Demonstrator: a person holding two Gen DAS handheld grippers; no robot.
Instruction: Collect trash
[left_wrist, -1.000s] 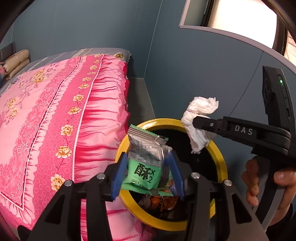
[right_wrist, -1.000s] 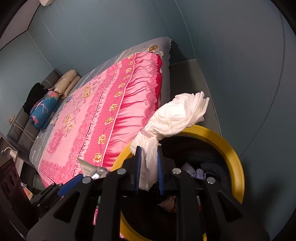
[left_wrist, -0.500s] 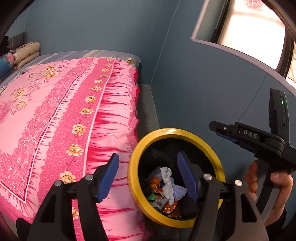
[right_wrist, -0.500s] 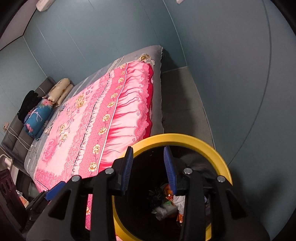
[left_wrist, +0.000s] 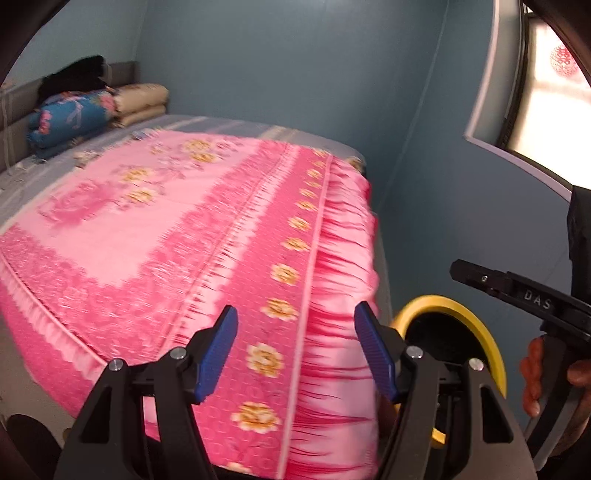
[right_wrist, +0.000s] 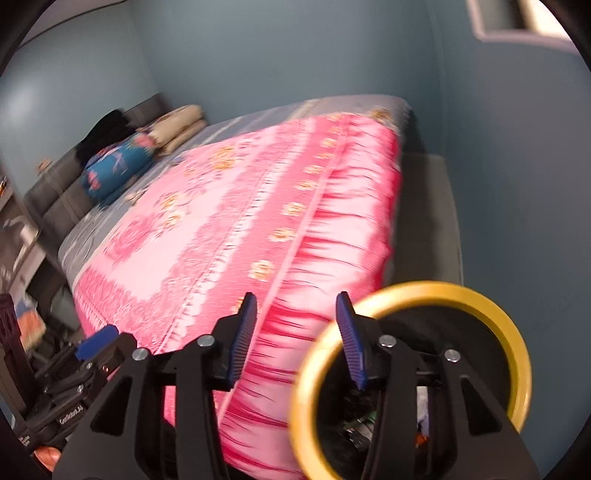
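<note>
The black trash bin with a yellow rim (left_wrist: 484, 325) (right_wrist: 424, 290) stands on the floor beside the bed. Wrappers and scraps (right_wrist: 360, 424) lie at its bottom. My left gripper (left_wrist: 295, 325) is open and empty, held over the edge of the pink bedspread, left of the bin. My right gripper (right_wrist: 295, 306) is also empty; its jaws are opening, with its right finger in front of the bin's rim. In the left wrist view the right gripper (left_wrist: 465, 271) shows from the side above the bin, held by a hand (left_wrist: 535, 373).
A bed with a pink flowered spread (left_wrist: 184, 229) (right_wrist: 240, 221) fills the left and middle. Folded quilts and pillows (left_wrist: 81, 114) (right_wrist: 122, 162) sit at its head. Blue walls close in behind and to the right, with a window (left_wrist: 546, 96) high up. Dark furniture (right_wrist: 22, 258) stands far left.
The left gripper let go of the green snack wrapper and the right of the white tissue; both fell into the bin. Both jaws widened, and both views swung from the bin toward the bed.
</note>
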